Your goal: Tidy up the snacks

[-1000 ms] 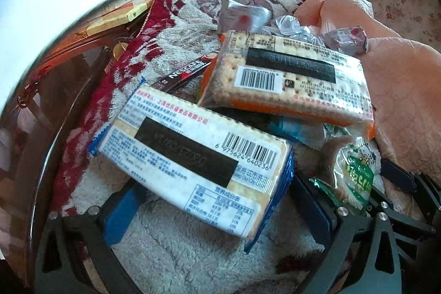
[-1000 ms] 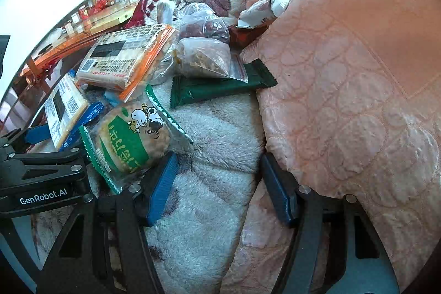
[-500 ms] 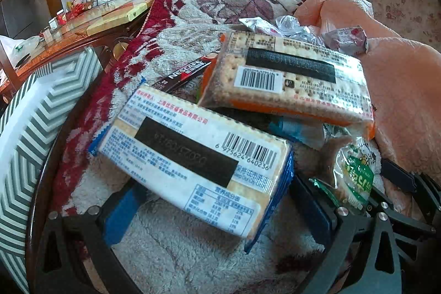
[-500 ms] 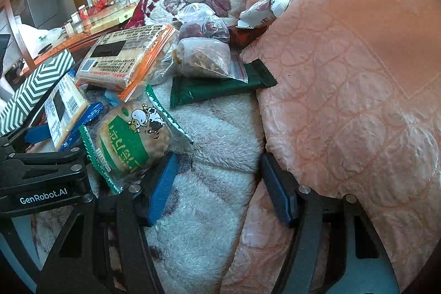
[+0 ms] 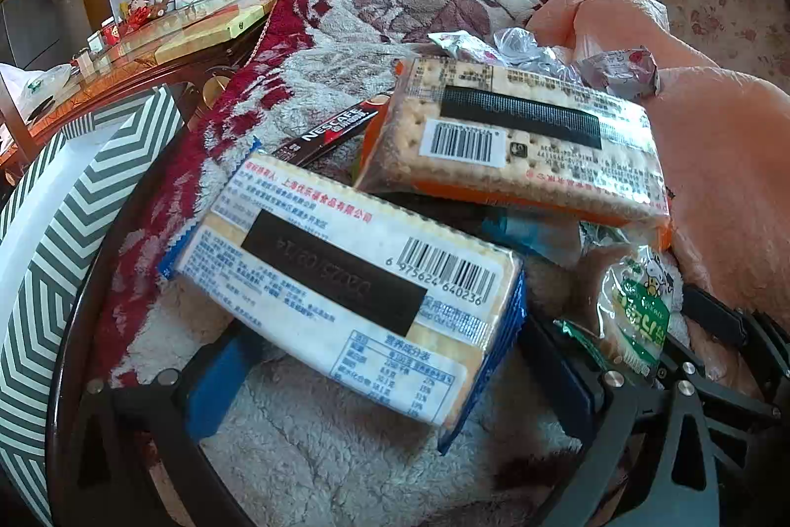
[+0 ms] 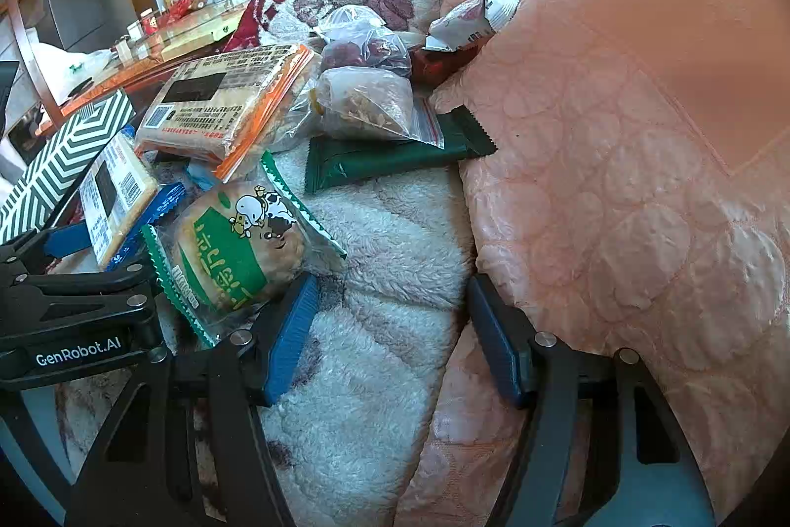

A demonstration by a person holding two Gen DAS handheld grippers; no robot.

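Observation:
A blue-edged cracker pack (image 5: 345, 280) lies label up, tilted across my left gripper (image 5: 382, 334). The jaws stand wide on either side of it, and I see no pad pressing on it. An orange cracker pack (image 5: 513, 141) rests just behind it, and a Nescafe stick (image 5: 335, 127) pokes out between the two. A green-and-white bun packet (image 6: 237, 250) lies against the left finger of my right gripper (image 6: 390, 285). That gripper is open over the fluffy blanket with nothing between its pads. A dark green wrapper (image 6: 395, 156) and two clear bags (image 6: 365, 102) lie farther back.
A box with green-and-white chevron stripes (image 5: 59, 230) stands at the left, beside the blanket's edge. A peach quilt (image 6: 617, 132) bulks up on the right, with a white-and-red packet (image 6: 474, 13) on its slope. A glass-topped table (image 5: 187, 28) stands beyond the box.
A white blur that covered the left of both views has gone, and the chevron box now stands there. Both grippers and the snacks near them have stayed still.

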